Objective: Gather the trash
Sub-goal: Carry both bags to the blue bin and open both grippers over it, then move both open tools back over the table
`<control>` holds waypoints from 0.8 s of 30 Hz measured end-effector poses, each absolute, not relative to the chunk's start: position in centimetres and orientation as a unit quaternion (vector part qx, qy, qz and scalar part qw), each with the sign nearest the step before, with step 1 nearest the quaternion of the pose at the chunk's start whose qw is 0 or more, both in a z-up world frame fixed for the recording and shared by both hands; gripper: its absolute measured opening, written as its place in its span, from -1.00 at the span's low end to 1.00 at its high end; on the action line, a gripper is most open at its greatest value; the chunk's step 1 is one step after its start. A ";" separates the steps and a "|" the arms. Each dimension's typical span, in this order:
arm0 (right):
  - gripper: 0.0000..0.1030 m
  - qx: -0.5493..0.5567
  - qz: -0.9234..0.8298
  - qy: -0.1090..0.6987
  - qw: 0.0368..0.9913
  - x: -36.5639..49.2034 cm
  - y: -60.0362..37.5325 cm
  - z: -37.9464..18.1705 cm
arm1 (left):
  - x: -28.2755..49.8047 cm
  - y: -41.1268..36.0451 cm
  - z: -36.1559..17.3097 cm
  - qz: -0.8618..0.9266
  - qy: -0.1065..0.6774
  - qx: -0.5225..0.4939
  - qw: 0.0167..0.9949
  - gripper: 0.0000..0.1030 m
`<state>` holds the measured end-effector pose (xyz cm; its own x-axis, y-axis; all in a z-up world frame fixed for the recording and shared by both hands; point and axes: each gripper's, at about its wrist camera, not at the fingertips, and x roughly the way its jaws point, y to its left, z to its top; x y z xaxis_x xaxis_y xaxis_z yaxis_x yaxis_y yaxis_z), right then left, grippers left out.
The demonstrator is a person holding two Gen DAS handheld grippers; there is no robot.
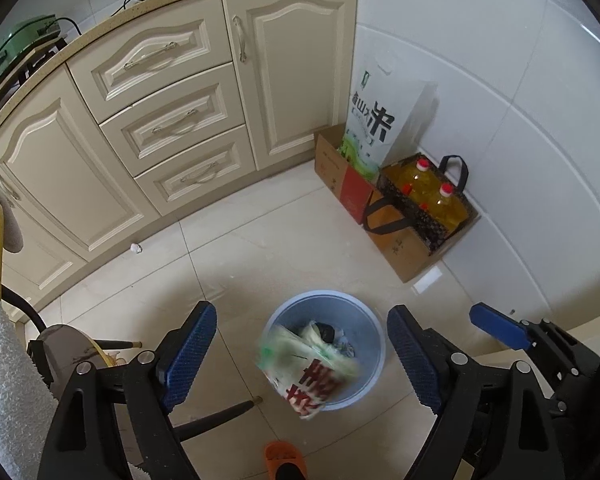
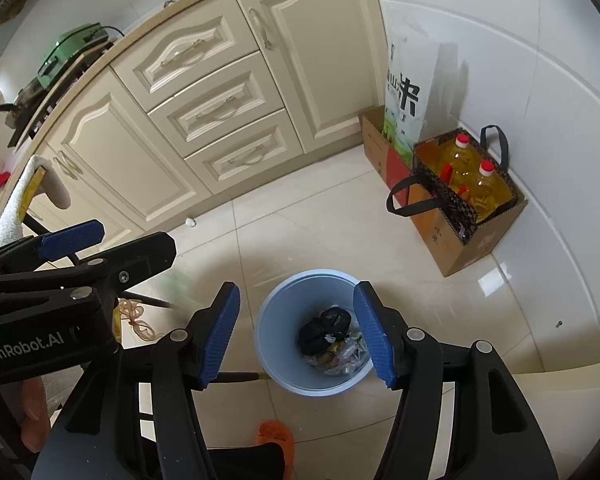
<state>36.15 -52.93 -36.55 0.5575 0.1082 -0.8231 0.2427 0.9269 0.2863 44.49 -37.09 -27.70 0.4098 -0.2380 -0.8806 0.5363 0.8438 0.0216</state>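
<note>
My left gripper [image 1: 302, 356] hangs open above a light blue bin [image 1: 370, 320] on the tiled floor. Between its fingers, touching neither pad, a blurred green-and-white plastic wrapper [image 1: 312, 372] with red characters is in mid-air over the bin's near rim. In the right wrist view my right gripper [image 2: 296, 336] is open over the same bin [image 2: 272, 320], with nothing between its fingers. A black bag [image 2: 324, 330] and mixed scraps lie inside. The left gripper [image 2: 136, 236] shows at the left. A small crumpled white paper [image 1: 135, 248] lies by the cabinet base.
Cream cabinets [image 1: 172, 120] run along the back. A cardboard box [image 1: 404, 256] by the white wall holds a rice bag [image 1: 374, 120] and a tote with oil bottles [image 1: 432, 192]. Dark chair legs [image 1: 216, 420] and an orange slipper [image 1: 284, 460] are near me.
</note>
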 end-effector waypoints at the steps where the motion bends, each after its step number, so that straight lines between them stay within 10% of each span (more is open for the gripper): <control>1: 0.18 0.187 -0.039 0.468 0.863 36.1 -52.9 -36.4 | 44.4 -37.0 -27.6 -0.235 0.490 0.151 0.826 0.63; 24: 0.33 0.128 -0.012 0.387 0.913 32.1 -44.4 -23.6 | 32.9 -23.2 -12.0 -0.249 0.386 0.096 0.883 0.66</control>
<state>32.12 -44.39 -23.63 0.7003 0.0771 -0.7097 0.1214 0.9668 0.2248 32.89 -23.21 -12.00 0.5776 -0.3655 -0.7299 0.5132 0.8579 -0.0235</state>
